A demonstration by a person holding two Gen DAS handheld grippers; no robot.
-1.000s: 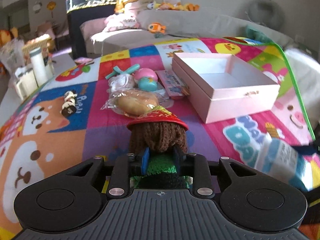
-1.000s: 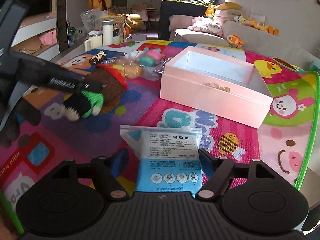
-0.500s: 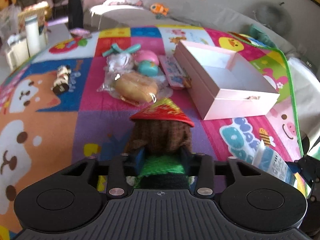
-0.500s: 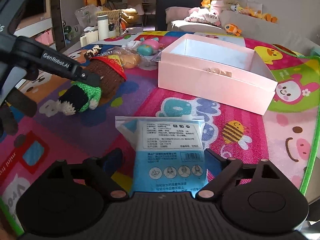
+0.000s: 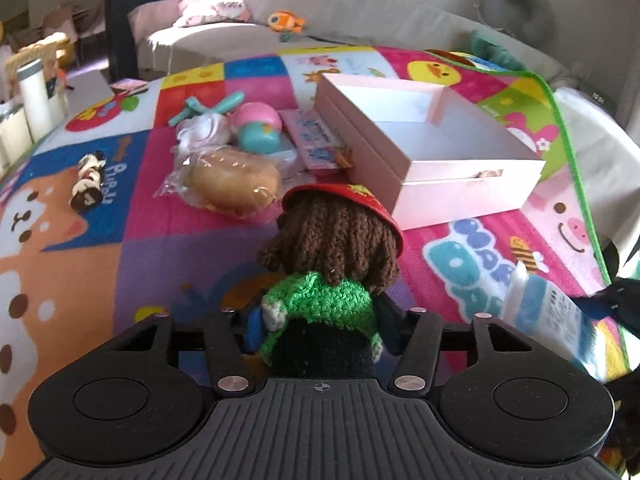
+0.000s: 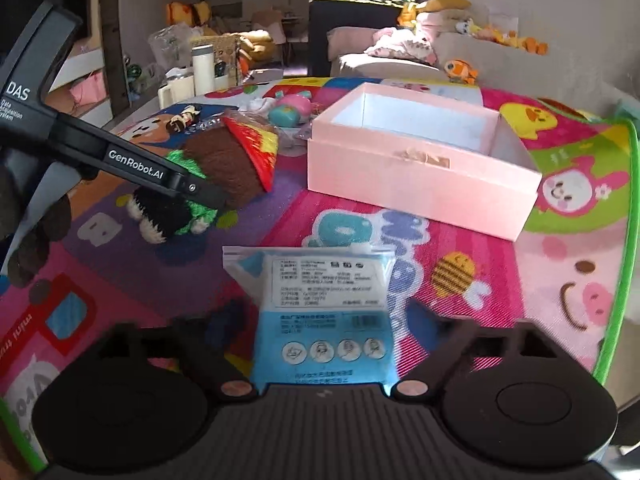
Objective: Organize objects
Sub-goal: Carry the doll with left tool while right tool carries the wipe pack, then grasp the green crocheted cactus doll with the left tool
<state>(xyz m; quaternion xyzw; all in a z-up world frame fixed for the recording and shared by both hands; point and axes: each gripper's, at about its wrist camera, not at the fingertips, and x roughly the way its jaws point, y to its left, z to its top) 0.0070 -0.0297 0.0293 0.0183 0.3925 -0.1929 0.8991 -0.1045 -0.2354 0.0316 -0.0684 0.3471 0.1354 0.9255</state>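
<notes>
My left gripper [image 5: 320,332] is shut on a crocheted doll [image 5: 332,256] with brown hair, red hat and green top, held above the mat; the doll also shows in the right wrist view [image 6: 224,168]. My right gripper [image 6: 320,344] is shut on a blue and white mask packet [image 6: 320,312], also seen at the right of the left wrist view [image 5: 548,324]. An open, empty pink box [image 5: 440,160] sits ahead on the mat, also in the right wrist view [image 6: 420,176].
On the colourful play mat [image 5: 120,216] left of the box lie a bagged bread roll [image 5: 232,180], a pink and teal ball toy [image 5: 256,128], a pink flat packet [image 5: 316,140], a small figure [image 5: 86,188]. A sofa [image 5: 360,20] stands behind.
Both grippers have lifted their loads and moved forward toward the pink box; the doll now sits higher and closer to the box's near left corner.
</notes>
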